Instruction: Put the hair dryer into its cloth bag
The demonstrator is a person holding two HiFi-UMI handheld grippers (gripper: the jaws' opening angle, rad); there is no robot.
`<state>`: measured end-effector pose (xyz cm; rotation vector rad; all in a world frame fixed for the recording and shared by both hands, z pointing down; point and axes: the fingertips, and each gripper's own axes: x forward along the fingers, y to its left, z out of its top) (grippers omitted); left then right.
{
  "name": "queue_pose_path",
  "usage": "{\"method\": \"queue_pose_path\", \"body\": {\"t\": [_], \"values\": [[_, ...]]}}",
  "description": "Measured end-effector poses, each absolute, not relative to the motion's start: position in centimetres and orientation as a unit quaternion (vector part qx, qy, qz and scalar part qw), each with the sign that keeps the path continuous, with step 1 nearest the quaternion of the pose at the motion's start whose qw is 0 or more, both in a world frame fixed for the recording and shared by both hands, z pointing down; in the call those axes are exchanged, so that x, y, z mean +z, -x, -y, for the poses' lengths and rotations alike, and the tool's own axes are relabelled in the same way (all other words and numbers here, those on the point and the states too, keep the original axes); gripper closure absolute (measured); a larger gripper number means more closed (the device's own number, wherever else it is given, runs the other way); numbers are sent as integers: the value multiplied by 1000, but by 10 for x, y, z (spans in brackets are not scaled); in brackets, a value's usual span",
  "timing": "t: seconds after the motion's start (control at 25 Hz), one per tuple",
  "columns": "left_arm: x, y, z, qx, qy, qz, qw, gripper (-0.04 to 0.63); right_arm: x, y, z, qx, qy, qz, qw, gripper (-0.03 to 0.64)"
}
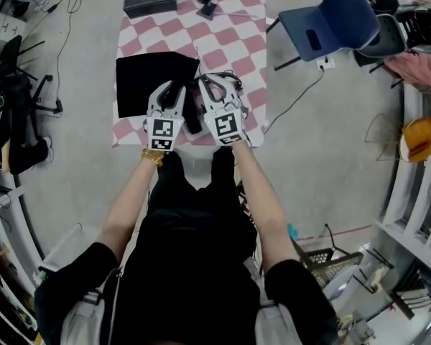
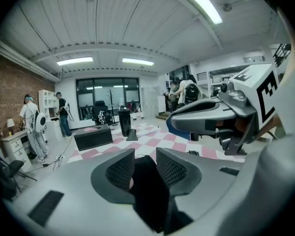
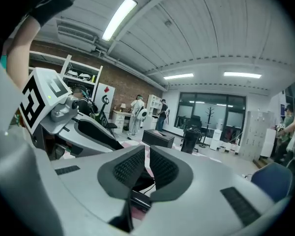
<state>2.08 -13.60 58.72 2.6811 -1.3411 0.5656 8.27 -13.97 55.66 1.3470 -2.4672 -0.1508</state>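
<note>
**Cloth bag** (image 1: 147, 81): lies flat on the left half of the checked counter (image 1: 226, 42).

**Left gripper** (image 2: 145, 167): fingers partly open and clamped on black fabric, judged to be the bag's near right corner.

**Right gripper** (image 3: 146, 167): fingers closed almost pad to pad, with nothing identifiable between them.

**Hair dryer** (image 1: 192, 113): judged to be the dark body lying between the two grippers at the counter's near edge. Its cord (image 1: 228, 76) is coiled just beyond the right gripper.

**Handling:** the bag is limp and light. Grip one layer at the mouth hem only, or the opening collapses. The dryer is probably rigid, smooth and heavier. Take it by the handle, and gather the cord first
</note>
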Motion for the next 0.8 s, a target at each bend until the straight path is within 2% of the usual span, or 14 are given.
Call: {"method": "queue_pose_path", "body": {"t": [0.16,0.8], "values": [[622,-20,134,231,-872,426,69,435,578,-77,141,-51,-449,872,187,597],[647,-21,125,263,-861,425,91,433,618,-75,126,-11,-437,876,206,578]]}}
